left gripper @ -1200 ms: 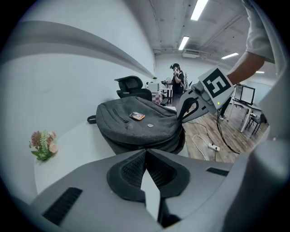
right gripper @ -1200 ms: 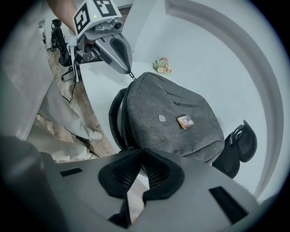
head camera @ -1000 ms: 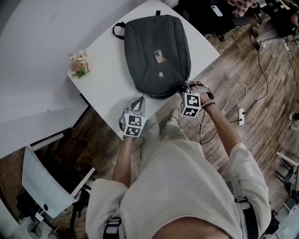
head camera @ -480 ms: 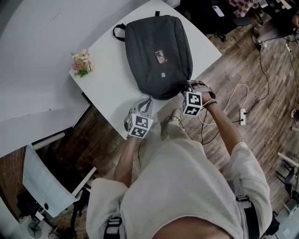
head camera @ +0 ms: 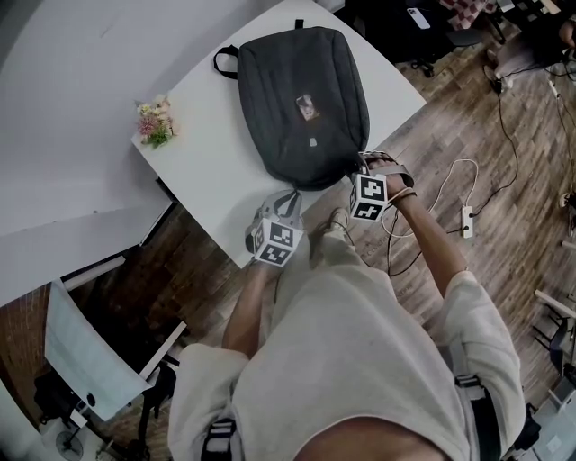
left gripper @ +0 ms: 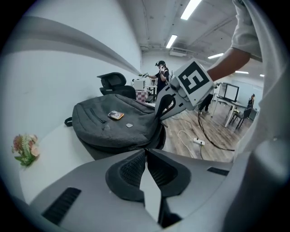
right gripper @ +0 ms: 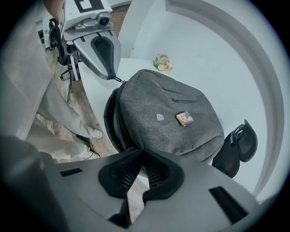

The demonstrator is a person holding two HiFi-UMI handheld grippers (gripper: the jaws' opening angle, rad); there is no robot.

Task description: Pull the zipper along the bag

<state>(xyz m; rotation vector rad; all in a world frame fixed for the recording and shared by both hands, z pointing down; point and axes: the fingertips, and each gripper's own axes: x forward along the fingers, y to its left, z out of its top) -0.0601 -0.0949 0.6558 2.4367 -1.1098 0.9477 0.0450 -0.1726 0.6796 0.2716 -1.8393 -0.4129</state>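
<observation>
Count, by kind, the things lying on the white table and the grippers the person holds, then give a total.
Grey bag: 1
Flower bunch: 1
Grippers: 2 (left gripper, right gripper)
Total: 4

1. Head view: soft, even light falls from overhead, a touch dim and muted, with no hard glare on the white table [head camera: 202, 144] ahead of the left gripper [head camera: 289, 193].
2. Only a thin, soft shadow hugs the edge of the dark bag [head camera: 301, 90] by the right gripper [head camera: 358, 169].
3. Left gripper view: the ceiling strip lights [left gripper: 190, 7] blaze high above the jaws, blown out to white.
4. Both gripper views bow hard at the rims, and the corners go black.
5. The jaw bodies nearest the lens look soft; the bag ahead of them is sharp.
</observation>
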